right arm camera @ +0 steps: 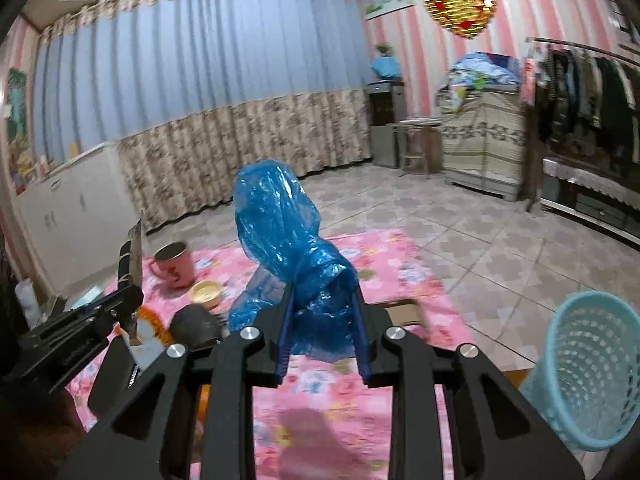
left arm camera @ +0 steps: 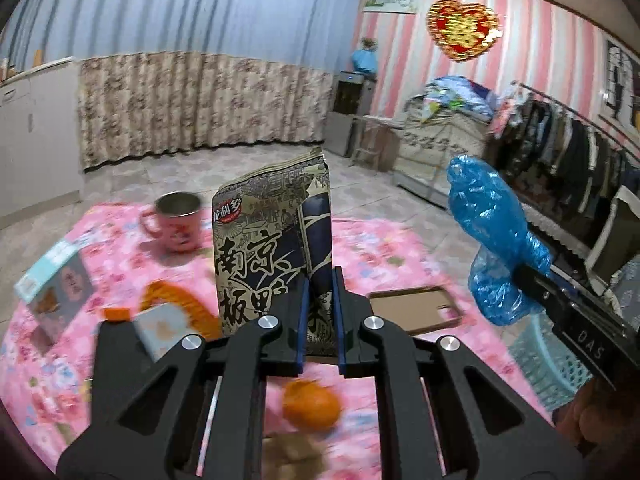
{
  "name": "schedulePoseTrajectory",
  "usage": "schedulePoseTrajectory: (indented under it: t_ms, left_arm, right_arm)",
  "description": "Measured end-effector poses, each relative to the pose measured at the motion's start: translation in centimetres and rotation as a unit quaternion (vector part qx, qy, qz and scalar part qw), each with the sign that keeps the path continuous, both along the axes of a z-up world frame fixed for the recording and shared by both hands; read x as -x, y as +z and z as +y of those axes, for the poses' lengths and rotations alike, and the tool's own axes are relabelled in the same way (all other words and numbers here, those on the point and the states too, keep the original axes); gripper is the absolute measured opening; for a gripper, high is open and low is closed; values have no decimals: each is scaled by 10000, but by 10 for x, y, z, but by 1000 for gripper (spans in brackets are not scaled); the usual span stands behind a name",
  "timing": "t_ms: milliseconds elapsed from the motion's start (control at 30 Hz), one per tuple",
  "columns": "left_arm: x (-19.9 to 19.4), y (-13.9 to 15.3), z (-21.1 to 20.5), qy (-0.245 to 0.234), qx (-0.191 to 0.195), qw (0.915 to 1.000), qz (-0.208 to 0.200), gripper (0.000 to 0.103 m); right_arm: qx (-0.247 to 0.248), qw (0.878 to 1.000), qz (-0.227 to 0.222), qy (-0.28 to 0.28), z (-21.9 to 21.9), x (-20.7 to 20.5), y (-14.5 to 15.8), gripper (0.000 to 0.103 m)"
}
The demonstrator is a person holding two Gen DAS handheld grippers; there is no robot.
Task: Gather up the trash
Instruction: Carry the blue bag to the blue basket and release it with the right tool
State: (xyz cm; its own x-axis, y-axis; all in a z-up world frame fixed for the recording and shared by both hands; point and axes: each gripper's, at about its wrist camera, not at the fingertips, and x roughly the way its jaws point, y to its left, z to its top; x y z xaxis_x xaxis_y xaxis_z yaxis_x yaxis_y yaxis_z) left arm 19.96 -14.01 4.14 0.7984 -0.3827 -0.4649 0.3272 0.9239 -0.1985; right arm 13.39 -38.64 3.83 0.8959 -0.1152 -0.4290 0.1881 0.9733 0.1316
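Observation:
My left gripper (left arm camera: 321,280) is shut on the lower edge of a printed snack packet (left arm camera: 272,240), which stands upright above the pink floral tablecloth (left arm camera: 384,252). My right gripper (right arm camera: 323,288) is shut on a crumpled blue plastic bag (right arm camera: 280,220) that sticks up from its jaws. In the left wrist view the blue bag (left arm camera: 492,216) and the right gripper (left arm camera: 524,276) are at the right. The right wrist view has the left gripper (right arm camera: 128,292) at the left, with the packet (right arm camera: 134,248) edge-on. A light blue mesh basket (right arm camera: 588,368) stands beside the table at the right.
On the cloth lie an orange (left arm camera: 312,404), orange peel (left arm camera: 180,304), a pink mug (left arm camera: 176,220), a small printed box (left arm camera: 56,280), a brown phone case (left arm camera: 416,308), a yellow lid (right arm camera: 206,292) and a dark round object (right arm camera: 196,324). Tiled floor, curtains and a clothes rack lie beyond.

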Motion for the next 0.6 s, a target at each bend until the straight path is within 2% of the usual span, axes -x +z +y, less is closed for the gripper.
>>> schedulePoseTrajectory:
  t_ms: [100,167,267,367,467,500,600]
  left_arm:
    - [2,-3,-32,-376,58,9993,68,9]
    - [7,-5,-60,-814,-133,9966,59,9]
    - [18,2,-91,-1165,-489,9919,-113,9]
    - [28,13,-125,-1636,-328,9860,-15,9]
    - [47,15,-165,-2223,-194,9748,48,9]
    - [54,12,-183,-2491,-141,9682,162,9]
    - [67,7,-216,-2937,5,9557,215,9]
  right_arm:
    - [103,9995,95,-296,-27,14,1,26]
    - [175,9976,179,-643,-49,29,0,26]
    - [190,9930,281,-1132,-78,47,-1,26]
    - [298,9881,359,-1464,-113,67,6,26]
    - [233,9863,623,-1512,-158,87,5,27]
    - [198,9818,749,-1734,-178,100,2,27]
    - [230,9709,874,-2219,-210,125,-5,27]
